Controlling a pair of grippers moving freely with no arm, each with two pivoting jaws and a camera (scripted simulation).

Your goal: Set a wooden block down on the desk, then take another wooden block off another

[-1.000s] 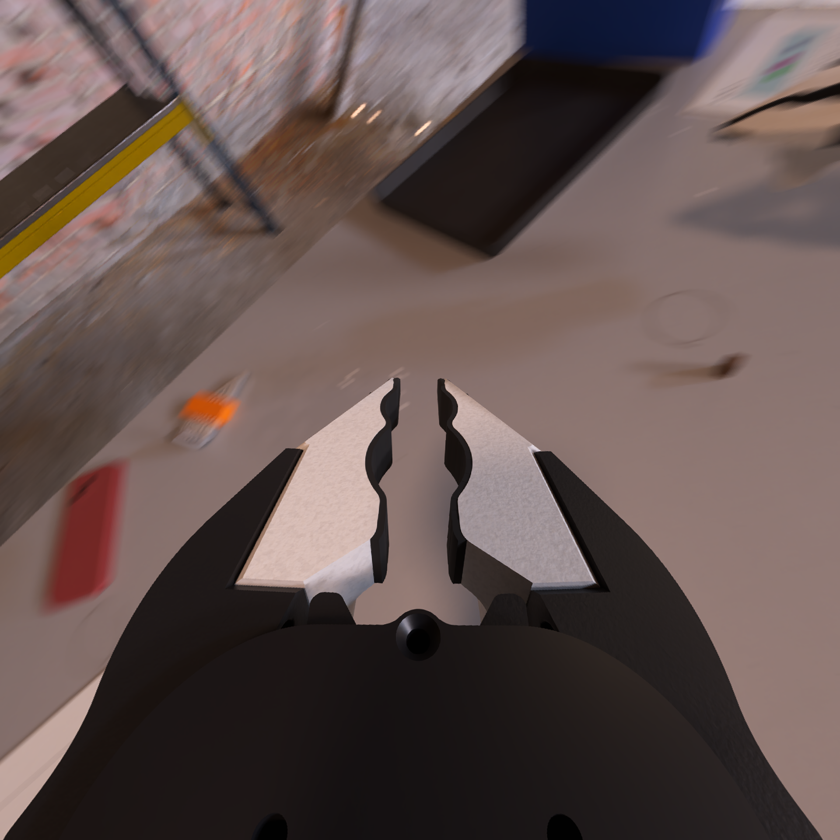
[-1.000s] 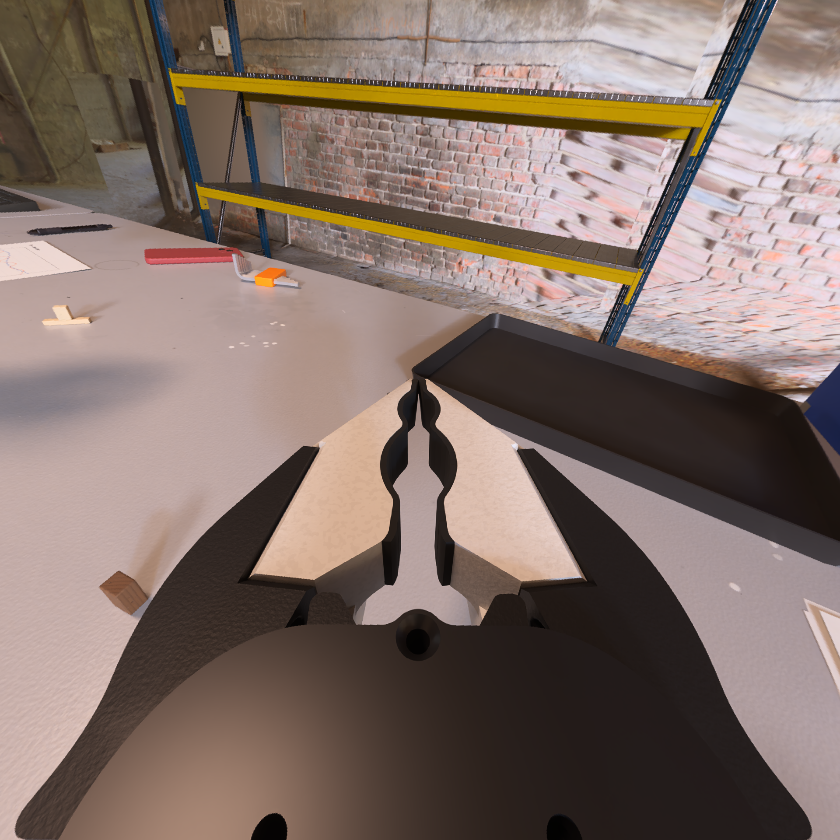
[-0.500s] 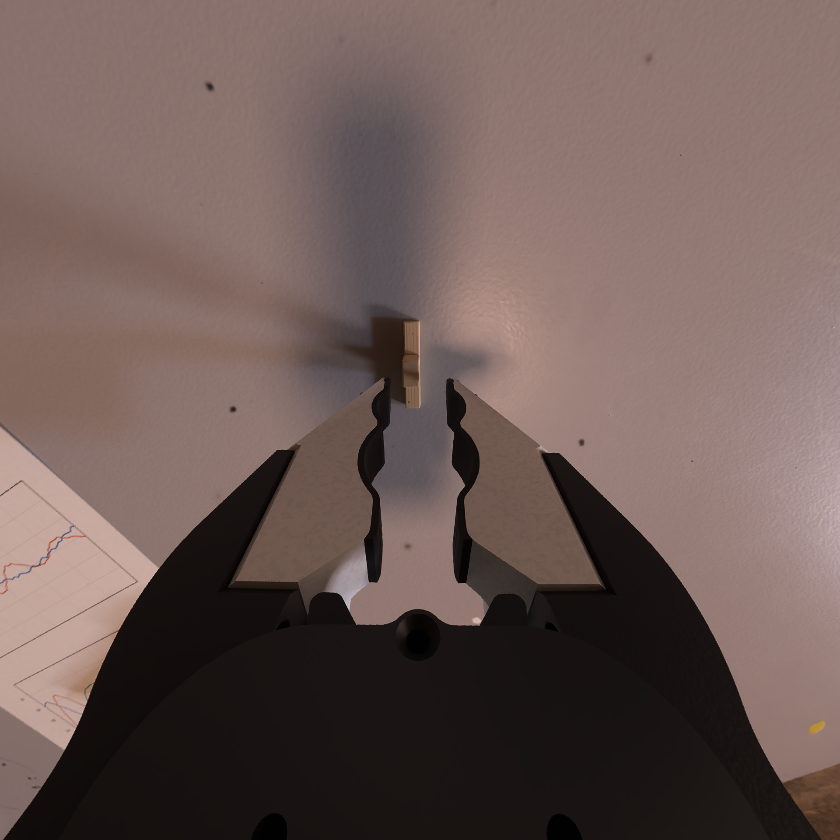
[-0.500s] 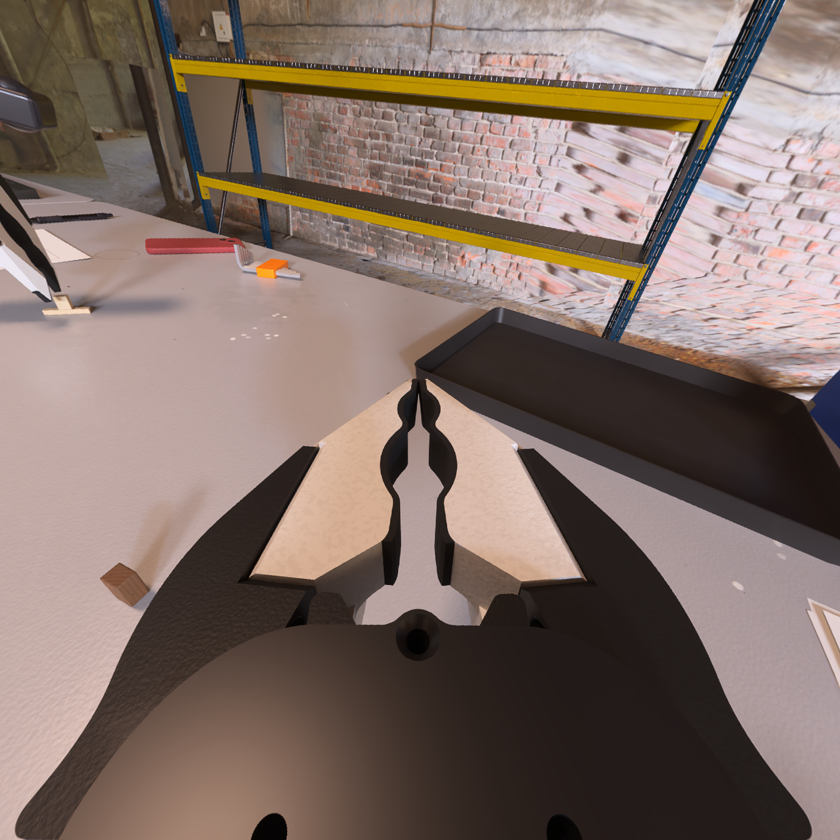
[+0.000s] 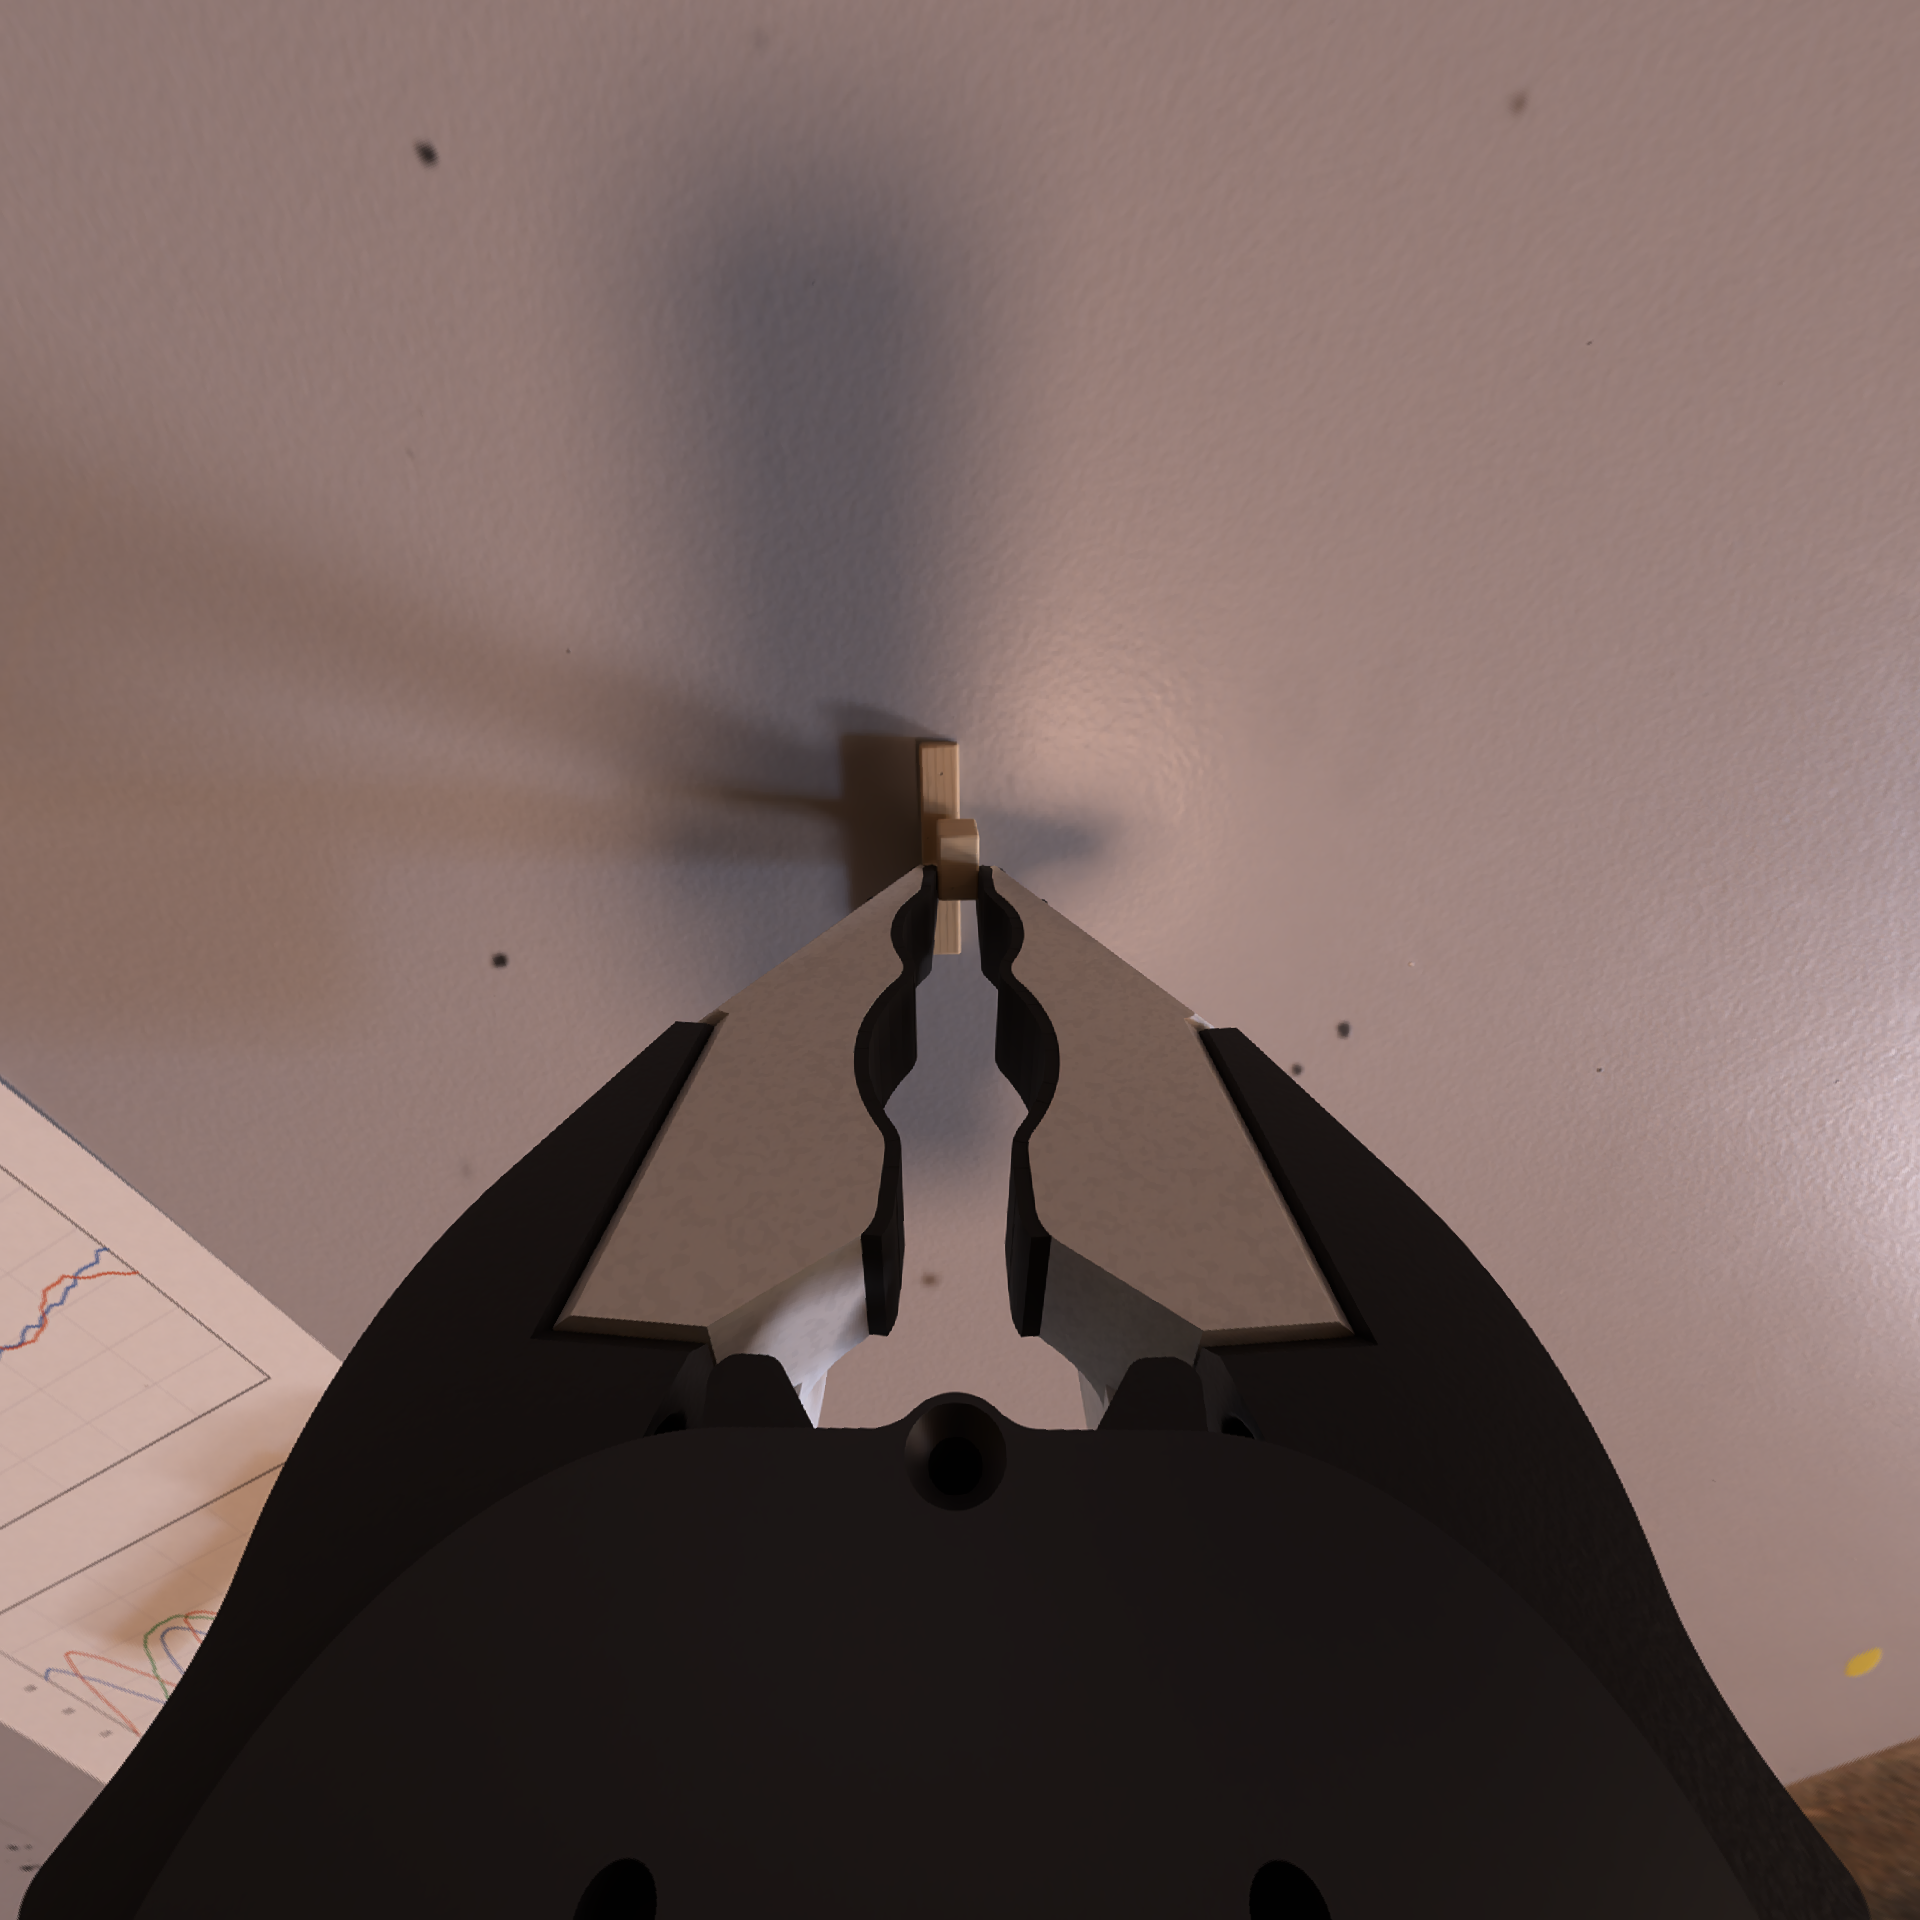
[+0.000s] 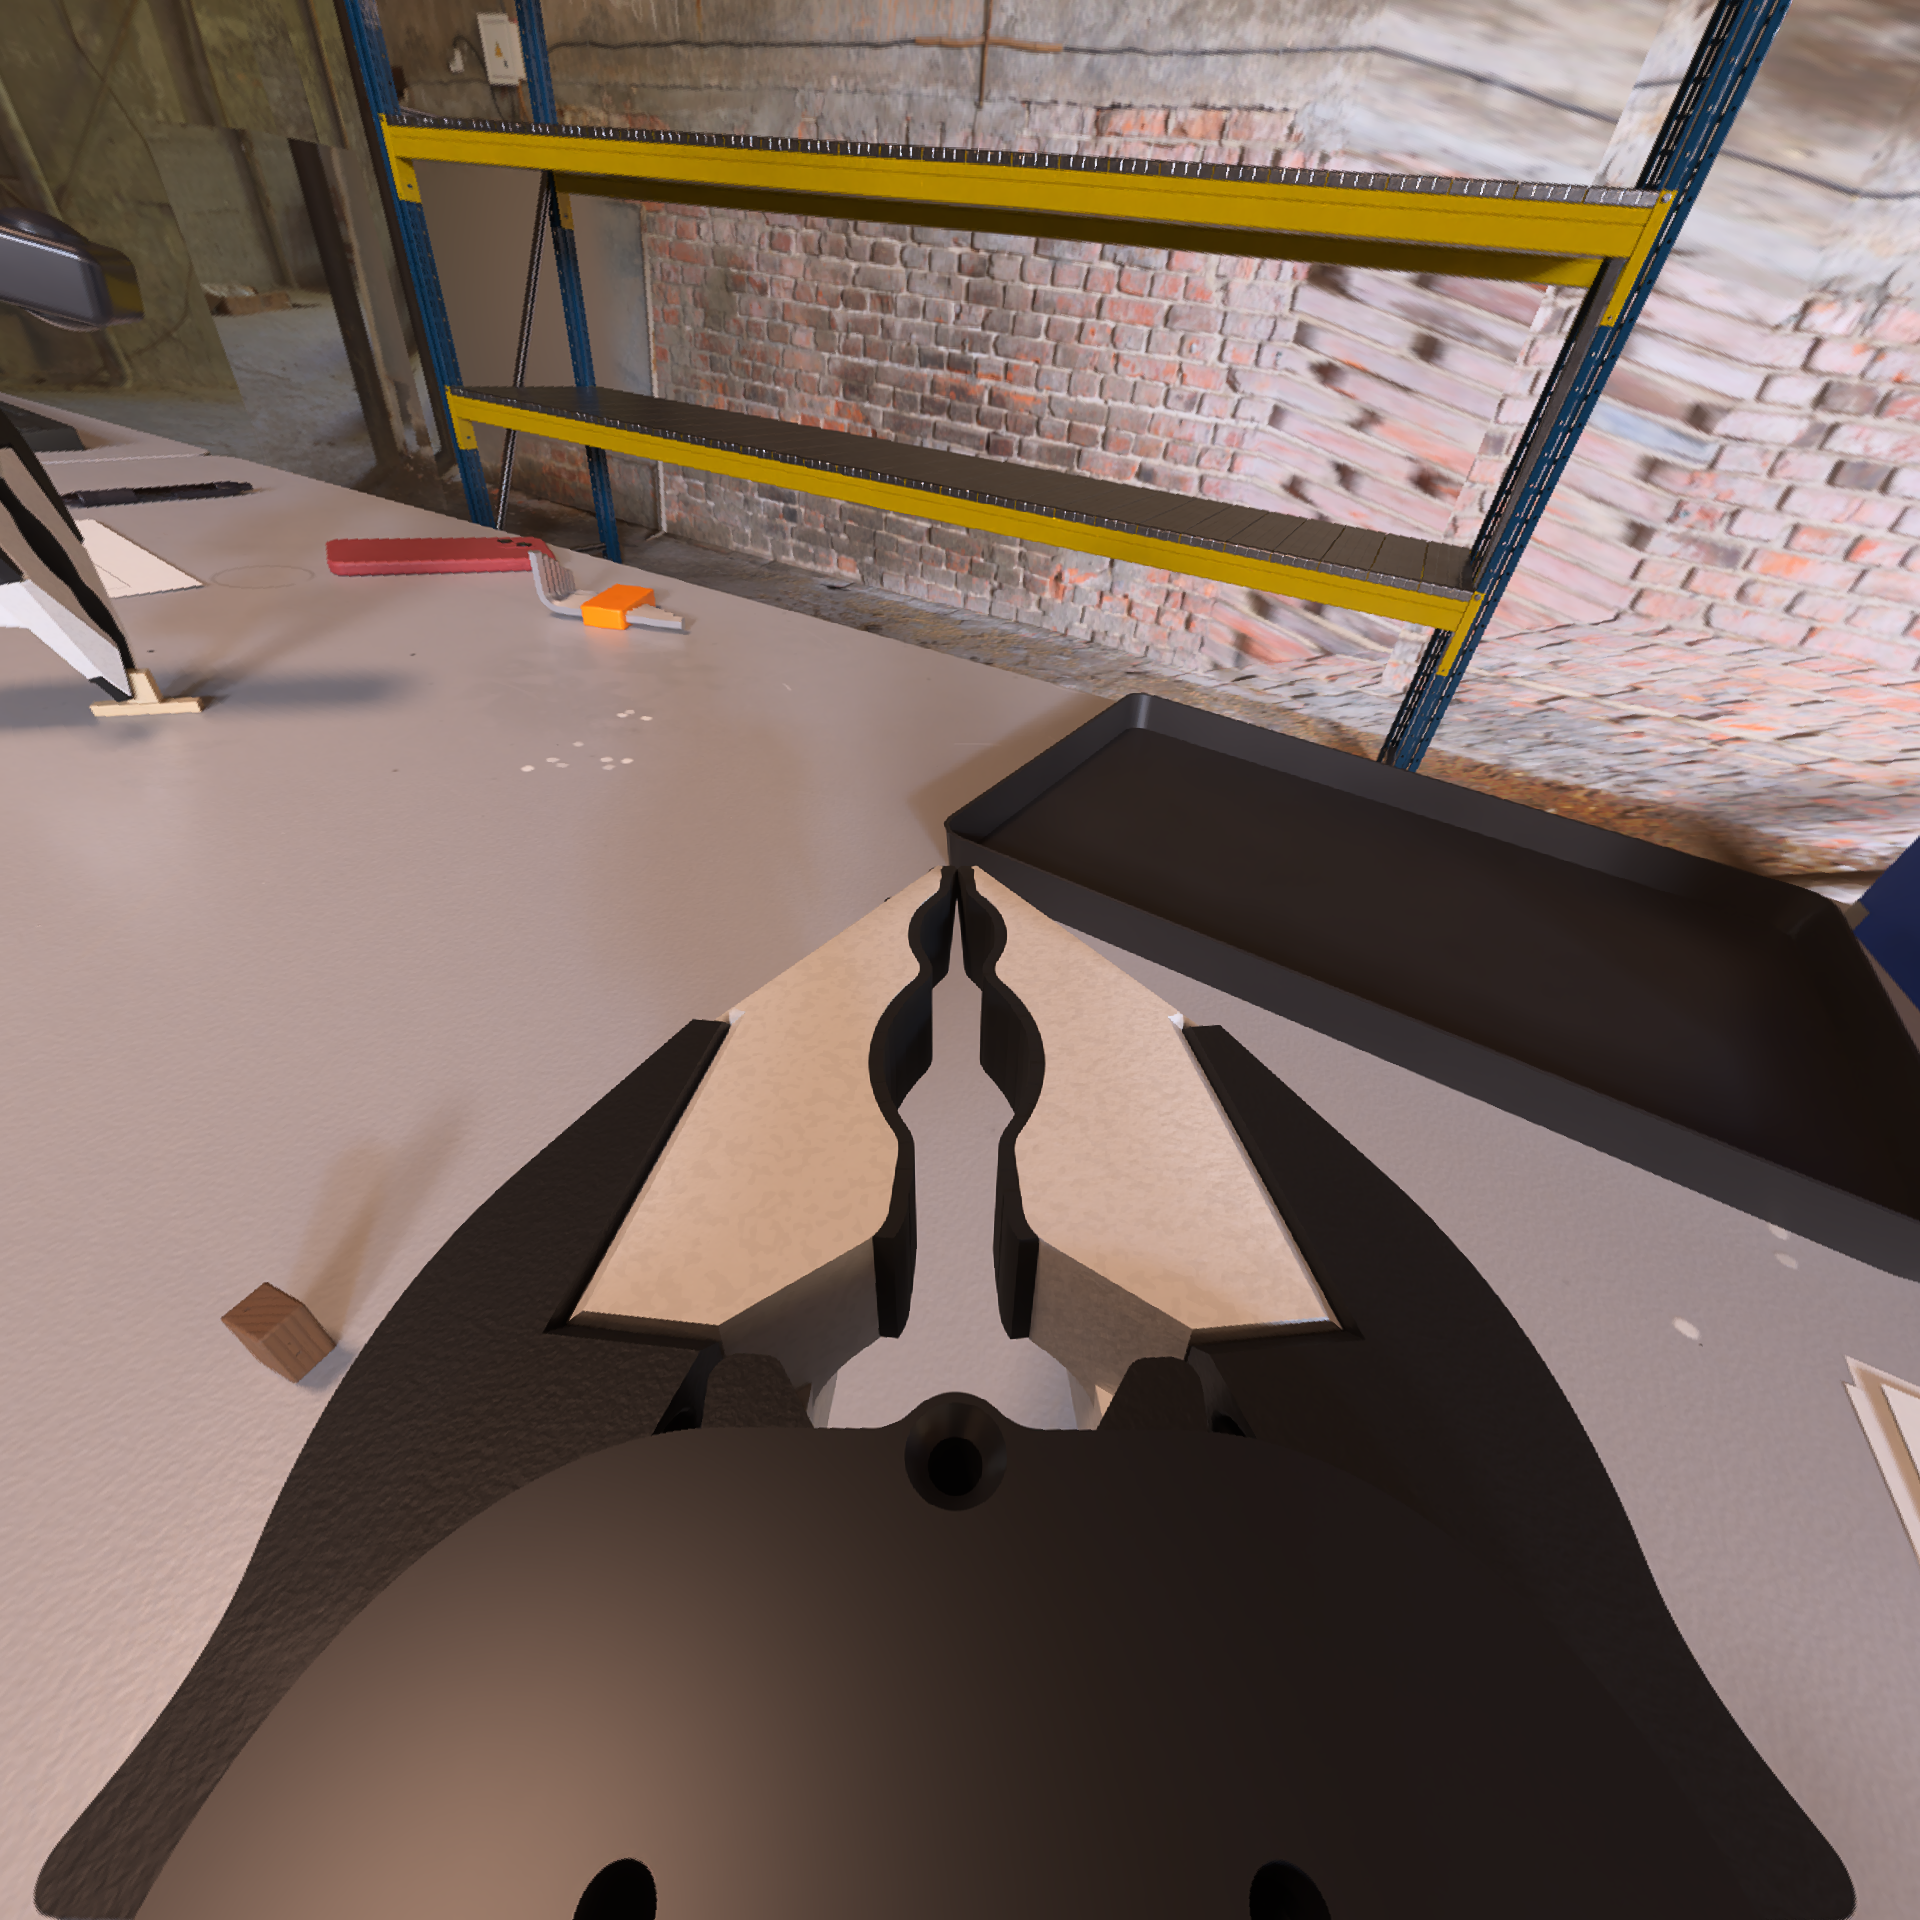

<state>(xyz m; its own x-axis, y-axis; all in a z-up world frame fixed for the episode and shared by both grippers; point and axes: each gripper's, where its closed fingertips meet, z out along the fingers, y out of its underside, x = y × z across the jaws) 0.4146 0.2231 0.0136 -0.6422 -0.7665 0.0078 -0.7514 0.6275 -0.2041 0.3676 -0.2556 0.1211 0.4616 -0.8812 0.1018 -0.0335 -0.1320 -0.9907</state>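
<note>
A small pale wooden block (image 5: pixel 958 854) stands on a flat pale wooden bar (image 5: pixel 937 781) that lies on the grey desk (image 5: pixel 1351 520). My left gripper (image 5: pixel 956 885) points down at them, and its fingertips are closed on the sides of the small upper block. The right wrist view shows this pair at the far left, with the block (image 6: pixel 145 686) on the bar (image 6: pixel 148 708) and the left gripper (image 6: pixel 73 623) on top. A dark brown wooden cube (image 6: pixel 278 1331) lies alone on the desk, to the left of my right gripper (image 6: pixel 956 883), which is shut and empty.
A black tray (image 6: pixel 1455 935) lies just ahead and to the right of the right gripper. A red flat case (image 6: pixel 426 554), an orange-handled key set (image 6: pixel 615 606) and a black pen (image 6: pixel 156 491) lie near the far edge. A graph sheet (image 5: pixel 104 1455) lies left of the left gripper.
The left gripper swung from looking across the desk to pointing down over the pale blocks, then came lower and closed its fingers on the upper block. The right gripper has barely moved.
</note>
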